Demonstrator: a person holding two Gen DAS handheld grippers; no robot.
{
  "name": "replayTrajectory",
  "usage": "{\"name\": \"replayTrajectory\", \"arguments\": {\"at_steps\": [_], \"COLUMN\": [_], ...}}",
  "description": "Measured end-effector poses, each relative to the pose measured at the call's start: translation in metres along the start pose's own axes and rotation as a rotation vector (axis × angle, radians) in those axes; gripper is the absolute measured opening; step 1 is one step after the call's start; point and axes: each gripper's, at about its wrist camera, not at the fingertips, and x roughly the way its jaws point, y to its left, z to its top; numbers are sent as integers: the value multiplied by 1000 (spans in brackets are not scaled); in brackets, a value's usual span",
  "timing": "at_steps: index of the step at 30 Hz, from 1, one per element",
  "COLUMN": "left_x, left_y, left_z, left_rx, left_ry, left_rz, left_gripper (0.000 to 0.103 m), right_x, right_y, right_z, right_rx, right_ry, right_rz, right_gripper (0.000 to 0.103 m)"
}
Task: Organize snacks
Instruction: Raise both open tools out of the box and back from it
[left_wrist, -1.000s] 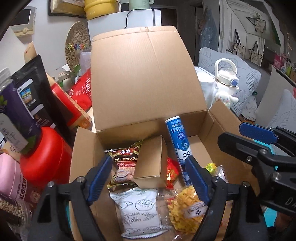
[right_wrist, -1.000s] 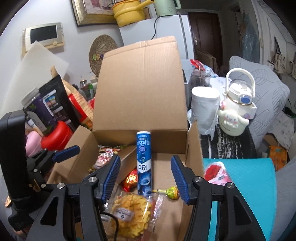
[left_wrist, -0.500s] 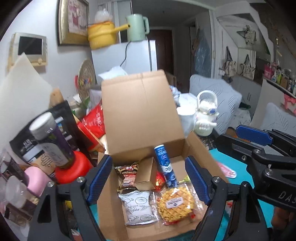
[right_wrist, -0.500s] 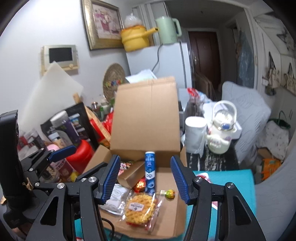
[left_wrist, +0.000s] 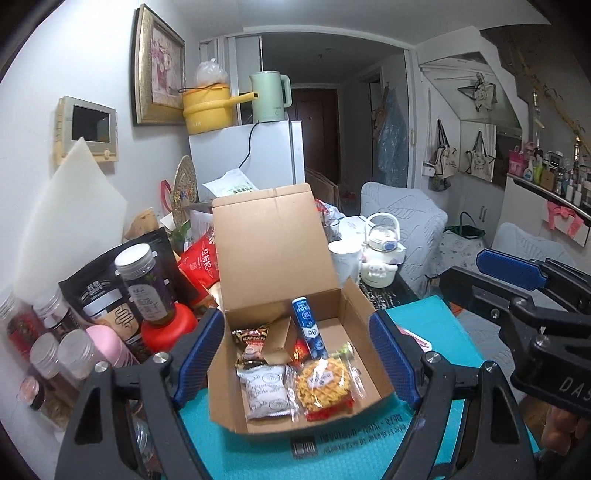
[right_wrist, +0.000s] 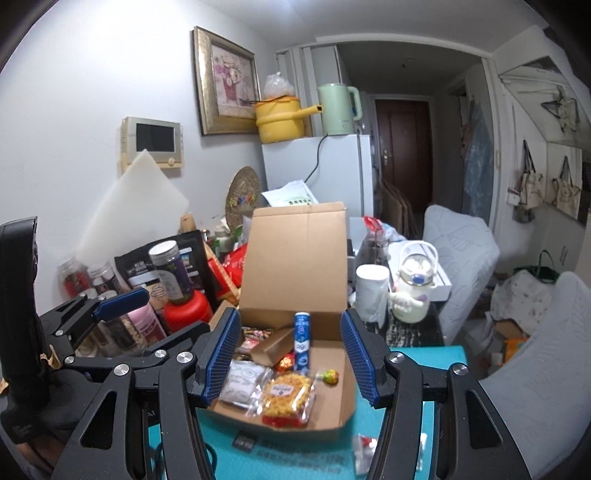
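Note:
An open cardboard box (left_wrist: 365, 314) (right_wrist: 334, 413) with its lid upright sits on a teal mat (left_wrist: 354, 454). It holds a blue tube (left_wrist: 307, 328) (right_wrist: 301, 341), a white cookie pack (left_wrist: 266, 393), a yellow waffle pack (left_wrist: 323, 384) (right_wrist: 288, 400), a brown sachet (left_wrist: 253, 341), a small carton (left_wrist: 279, 341) and a lollipop (right_wrist: 330, 377). My left gripper (left_wrist: 295, 363) is open and empty, held back above the box front. My right gripper (right_wrist: 290, 360) is open and empty, likewise in front of the box.
Jars, bottles and bags (left_wrist: 144, 288) crowd the left of the box. A white mug (right_wrist: 371, 295) and a white kettle-shaped bottle (right_wrist: 412, 293) stand at the right. A red-wrapped snack (right_wrist: 364, 446) lies on the mat at the front right. A fridge (left_wrist: 247, 158) stands behind.
Both grippers have pulled back and up from the box, so it looks smaller and the whole room shows. Both stay open and empty.

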Motion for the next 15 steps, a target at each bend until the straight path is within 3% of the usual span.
{"name": "replayTrajectory", "arguments": {"at_steps": [6, 15], "left_x": [-34, -60], "left_y": [-4, -2], "left_z": [-20, -62], "left_rx": [-4, -33], "left_ry": [-11, 24], "left_rz": [-20, -34], "left_gripper": [81, 81], "right_x": [-36, -56], "right_y": [14, 28], "right_z": [-18, -63], "right_rx": [-8, 12], "right_ry": [-18, 16], "right_rz": [-16, -2], "right_gripper": [57, 58]}}
